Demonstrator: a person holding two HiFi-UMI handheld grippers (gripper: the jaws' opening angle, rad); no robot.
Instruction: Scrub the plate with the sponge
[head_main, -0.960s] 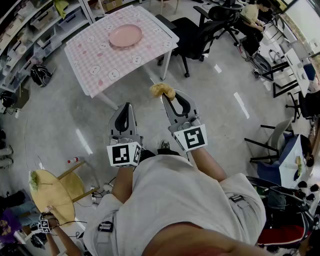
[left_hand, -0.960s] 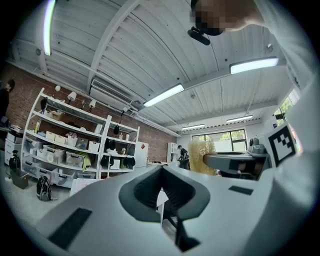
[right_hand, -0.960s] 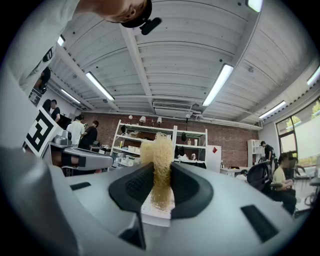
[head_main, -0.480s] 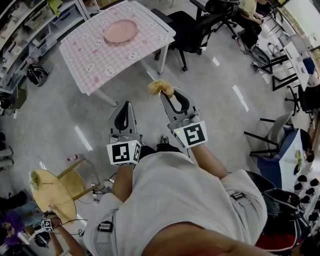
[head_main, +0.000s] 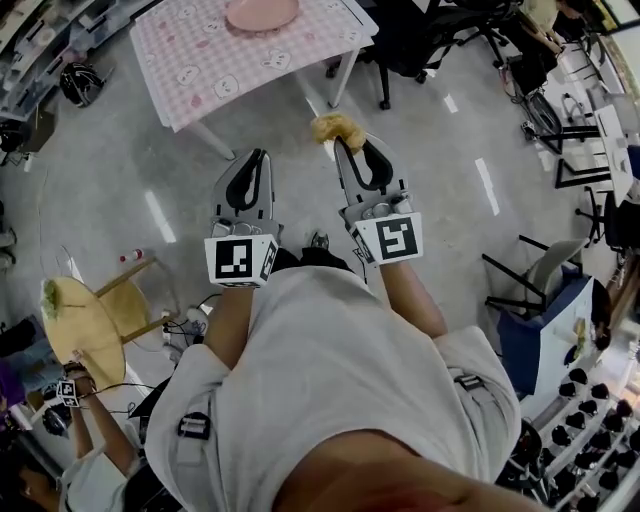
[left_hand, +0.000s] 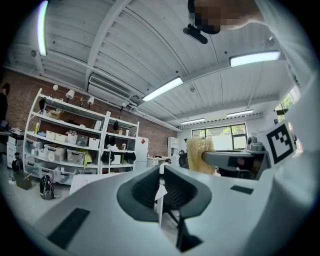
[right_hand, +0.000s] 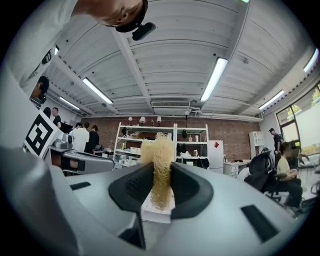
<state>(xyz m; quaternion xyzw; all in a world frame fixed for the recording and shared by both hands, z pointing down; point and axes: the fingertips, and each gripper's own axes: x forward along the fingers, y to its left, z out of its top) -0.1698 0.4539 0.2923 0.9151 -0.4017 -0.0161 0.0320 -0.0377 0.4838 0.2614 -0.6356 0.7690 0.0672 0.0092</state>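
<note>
The pink plate (head_main: 262, 12) lies on a table with a pink checked cloth (head_main: 200, 60) at the top of the head view, well ahead of both grippers. My right gripper (head_main: 336, 138) (right_hand: 161, 172) is shut on a yellow fibrous sponge (head_main: 338, 127) (right_hand: 160, 155), which sticks up between its jaws. The sponge (left_hand: 200, 152) also shows at the right of the left gripper view. My left gripper (head_main: 258, 156) (left_hand: 160, 172) is held level beside the right one; its jaws are opening, with a thin slit and nothing between them. Both hang in the air over the floor.
Black office chairs (head_main: 410, 40) stand right of the table. Storage shelves (head_main: 40, 40) run along the top left. A round wooden stool (head_main: 85, 320) and a person (head_main: 85, 450) are at the lower left. A blue chair (head_main: 540, 335) stands at the right.
The table and plate have slid towards the top edge of the head view as the person stepped nearer. Both grippers moved forward together; the sponge stays in the right one.
</note>
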